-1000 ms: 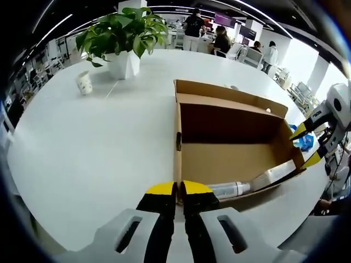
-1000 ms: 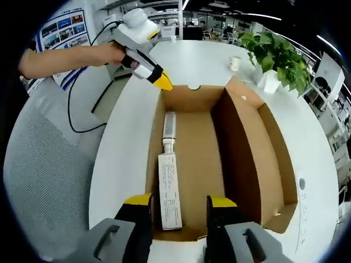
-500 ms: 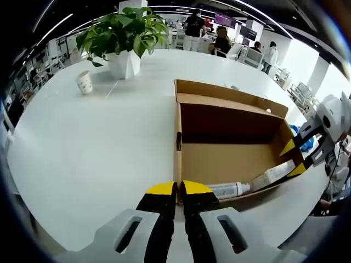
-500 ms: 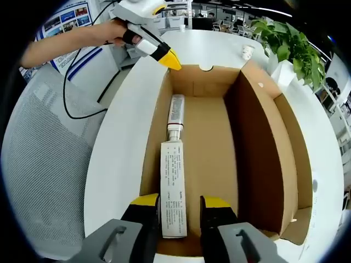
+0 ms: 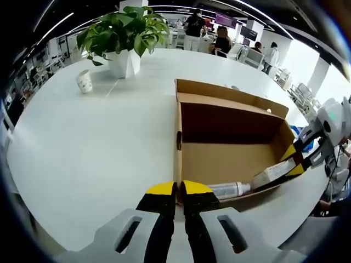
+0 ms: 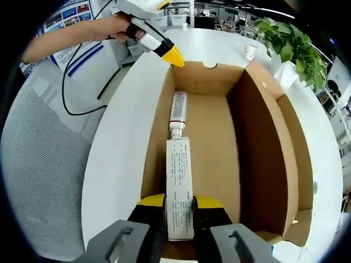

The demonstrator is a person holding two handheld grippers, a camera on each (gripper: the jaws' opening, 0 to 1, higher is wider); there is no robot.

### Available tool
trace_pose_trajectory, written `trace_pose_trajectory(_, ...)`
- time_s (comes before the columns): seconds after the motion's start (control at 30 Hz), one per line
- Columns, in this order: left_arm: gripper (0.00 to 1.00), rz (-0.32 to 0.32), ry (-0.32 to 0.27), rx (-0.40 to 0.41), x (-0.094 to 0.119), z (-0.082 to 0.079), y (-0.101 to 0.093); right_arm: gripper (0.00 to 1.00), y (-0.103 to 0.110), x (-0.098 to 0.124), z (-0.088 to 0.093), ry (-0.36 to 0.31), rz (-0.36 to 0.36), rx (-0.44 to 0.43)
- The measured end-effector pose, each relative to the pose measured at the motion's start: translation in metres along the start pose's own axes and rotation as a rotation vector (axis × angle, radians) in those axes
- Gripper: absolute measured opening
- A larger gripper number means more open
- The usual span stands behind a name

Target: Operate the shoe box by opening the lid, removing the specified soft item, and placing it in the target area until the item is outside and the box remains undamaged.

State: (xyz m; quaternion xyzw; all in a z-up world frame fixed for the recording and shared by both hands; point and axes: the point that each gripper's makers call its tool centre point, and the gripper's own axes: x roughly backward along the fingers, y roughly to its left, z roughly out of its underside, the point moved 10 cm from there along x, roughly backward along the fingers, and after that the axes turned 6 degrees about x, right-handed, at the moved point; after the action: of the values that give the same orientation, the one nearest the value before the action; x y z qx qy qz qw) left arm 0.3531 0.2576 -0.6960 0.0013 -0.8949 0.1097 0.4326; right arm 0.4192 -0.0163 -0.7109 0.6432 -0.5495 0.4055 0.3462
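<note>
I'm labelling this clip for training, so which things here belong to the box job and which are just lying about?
Belong to the job:
shoe box, lid open
tube lying inside it
right gripper, jaws closed on the tube's flat end
left gripper, shut at the box's near corner

Lying about:
potted plant
paper cup
white table

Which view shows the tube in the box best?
The right gripper view: the tube lies lengthwise along the box floor, cap far, its flat end between the right gripper jaws. The left gripper view shows the tube low behind the near wall, partly hidden.
</note>
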Motion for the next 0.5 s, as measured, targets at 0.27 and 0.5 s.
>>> trace_pose_trajectory(0.27, 0.01, -0.006, 0.007, -0.003, -0.003, 0.001, 0.0, 0.14, -0.002, 0.017, -0.005, -0.029, 0.037, 0.024)
trace_pose_trajectory(0.5, 0.01, -0.007, 0.006, 0.001, -0.004, 0.001, 0.0, 0.14, -0.005, 0.036, -0.009, -0.072, 0.072, 0.01)
